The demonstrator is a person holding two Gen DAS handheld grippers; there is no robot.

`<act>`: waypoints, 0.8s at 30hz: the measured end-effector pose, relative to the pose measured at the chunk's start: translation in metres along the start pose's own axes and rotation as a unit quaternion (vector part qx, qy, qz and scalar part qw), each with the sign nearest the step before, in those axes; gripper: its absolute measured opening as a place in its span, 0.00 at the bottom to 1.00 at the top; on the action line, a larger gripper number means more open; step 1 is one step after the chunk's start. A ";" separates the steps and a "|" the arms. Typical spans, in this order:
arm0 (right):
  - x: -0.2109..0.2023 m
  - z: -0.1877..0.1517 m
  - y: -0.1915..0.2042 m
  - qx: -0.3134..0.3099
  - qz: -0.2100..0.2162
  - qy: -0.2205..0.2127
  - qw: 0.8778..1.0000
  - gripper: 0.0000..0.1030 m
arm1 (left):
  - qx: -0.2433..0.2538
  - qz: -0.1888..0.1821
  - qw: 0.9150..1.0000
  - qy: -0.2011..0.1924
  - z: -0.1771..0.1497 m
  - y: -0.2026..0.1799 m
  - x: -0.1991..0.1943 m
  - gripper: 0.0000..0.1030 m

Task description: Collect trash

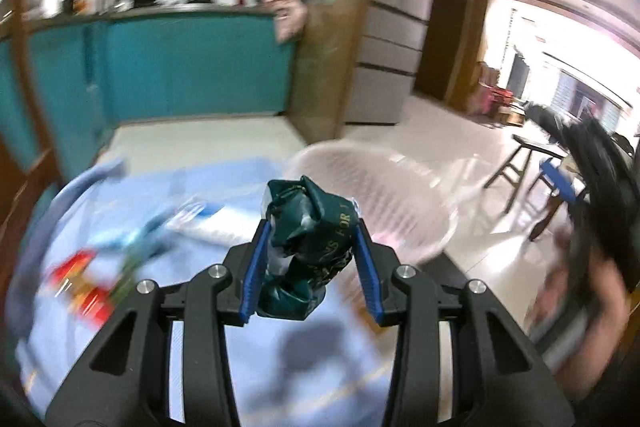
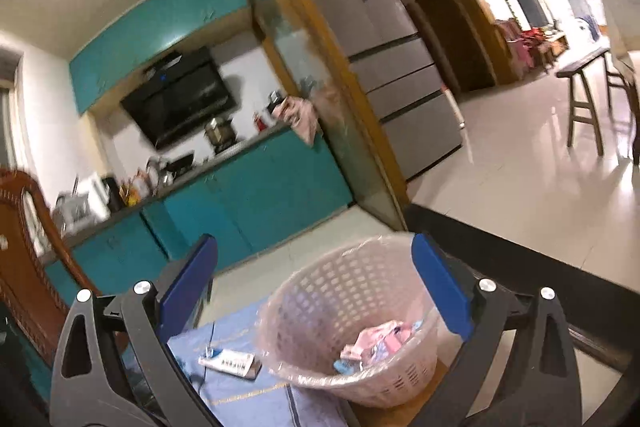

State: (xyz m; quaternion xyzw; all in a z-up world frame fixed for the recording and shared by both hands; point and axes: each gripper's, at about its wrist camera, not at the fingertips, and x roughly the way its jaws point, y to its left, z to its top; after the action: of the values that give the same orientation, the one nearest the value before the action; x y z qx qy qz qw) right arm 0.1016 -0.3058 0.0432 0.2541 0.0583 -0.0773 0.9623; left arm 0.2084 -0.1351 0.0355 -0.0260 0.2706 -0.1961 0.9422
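Observation:
A crumpled dark green wrapper (image 1: pixel 308 247) with gold lettering sits clamped between the blue pads of my left gripper (image 1: pixel 310 227), held above the table. Just beyond it to the right stands the pale pink lattice basket (image 1: pixel 384 187), lined with clear plastic. In the right wrist view the same basket (image 2: pixel 352 311) stands straight ahead, with pink and blue wrappers (image 2: pixel 376 343) lying in its bottom. My right gripper (image 2: pixel 314 247) is open wide, its blue pads (image 2: pixel 440 291) framing the basket with nothing between them.
A light blue cloth (image 1: pixel 280 347) covers the table, with a red packet (image 1: pixel 84 287), a blurred green and blue scrap (image 1: pixel 140 247) and a white packet (image 2: pixel 230 361) on it. A person's arm (image 1: pixel 588 315) is at the right. Teal cabinets (image 2: pixel 248 195), a fridge (image 2: pixel 396 75) and stools (image 2: pixel 584 99) stand beyond.

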 end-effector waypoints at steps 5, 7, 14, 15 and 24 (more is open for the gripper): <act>-0.003 0.003 -0.010 0.012 -0.005 -0.005 1.000 0.93 | -0.030 -0.022 0.999 -0.003 0.052 -0.028 0.067 0.94; 0.000 0.002 -0.008 0.005 0.000 0.004 1.000 0.93 | -0.058 -0.010 0.998 0.013 0.055 -0.016 0.072 0.94; 0.005 -0.009 0.025 -0.042 0.040 0.044 0.997 0.93 | -0.064 0.054 0.996 -0.035 0.023 0.060 -0.012 0.97; 0.005 -0.015 0.035 -0.056 0.051 0.053 0.996 0.93 | -0.068 0.069 0.995 -0.040 0.014 0.075 -0.029 0.97; -0.020 -0.066 0.106 -0.166 0.130 0.127 0.969 0.93 | -0.103 0.153 0.982 -0.038 -0.067 0.150 -0.126 0.97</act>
State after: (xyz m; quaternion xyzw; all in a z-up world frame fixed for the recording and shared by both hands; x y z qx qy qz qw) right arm 0.0965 -0.1794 0.0405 0.1035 0.1588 0.0921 0.9775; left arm 0.1288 0.0549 0.0182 -0.0891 0.2539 -0.0196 0.9629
